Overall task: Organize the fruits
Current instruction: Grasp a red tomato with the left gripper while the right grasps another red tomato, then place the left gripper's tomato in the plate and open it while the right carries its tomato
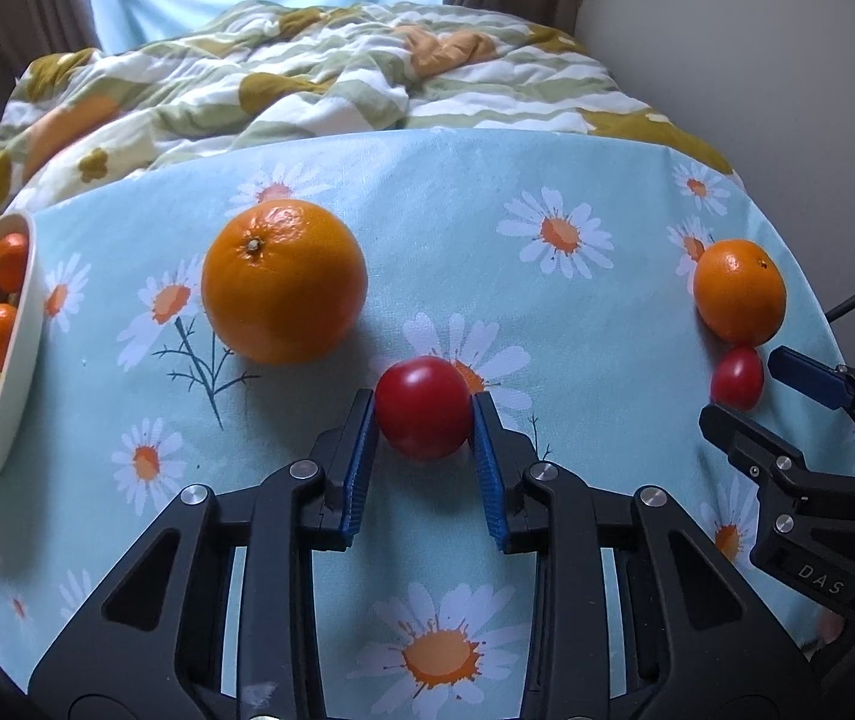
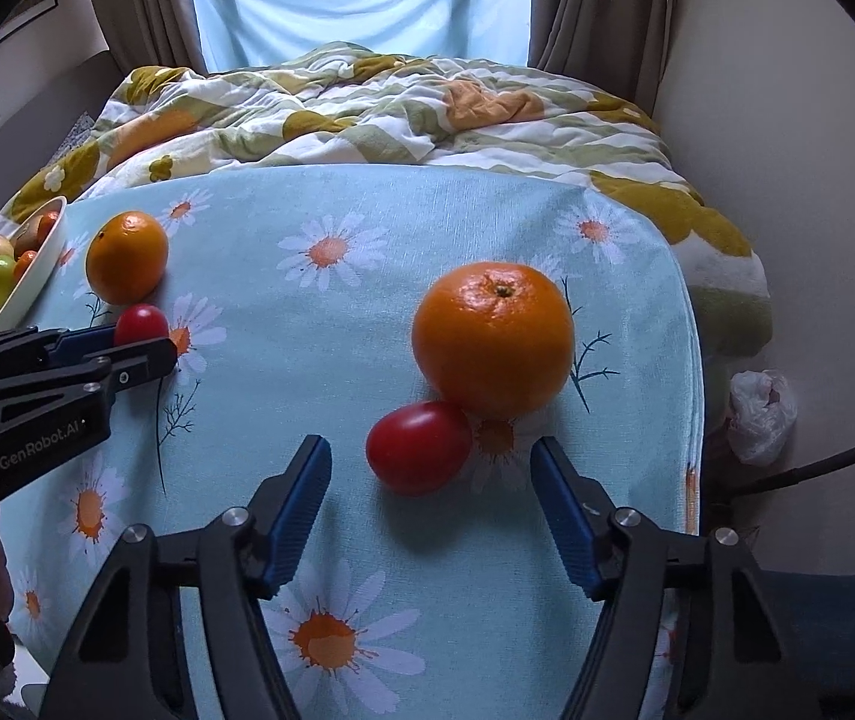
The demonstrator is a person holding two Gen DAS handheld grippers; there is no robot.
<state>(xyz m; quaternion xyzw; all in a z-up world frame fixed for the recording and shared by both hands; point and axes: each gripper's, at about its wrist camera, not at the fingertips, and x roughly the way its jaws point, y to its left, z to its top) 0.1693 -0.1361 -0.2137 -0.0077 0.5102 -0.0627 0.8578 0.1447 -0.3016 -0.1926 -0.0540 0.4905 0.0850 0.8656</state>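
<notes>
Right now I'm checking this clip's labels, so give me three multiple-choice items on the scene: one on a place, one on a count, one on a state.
1. Where does the cream oval bowl stand?
A. left edge of the daisy-print blue tablecloth
B. on the bed
C. between the oranges

2. How many round oranges lie loose on the cloth?
A. one
B. two
C. four

3. What is the left gripper doing?
A. hanging open
B. gripping an orange
C. shut on a small red tomato

Answers: 1 A, the bowl sits at the cloth's left rim. 2 B, one big orange and one farther orange. 3 C, both blue pads press the tomato's sides.
</notes>
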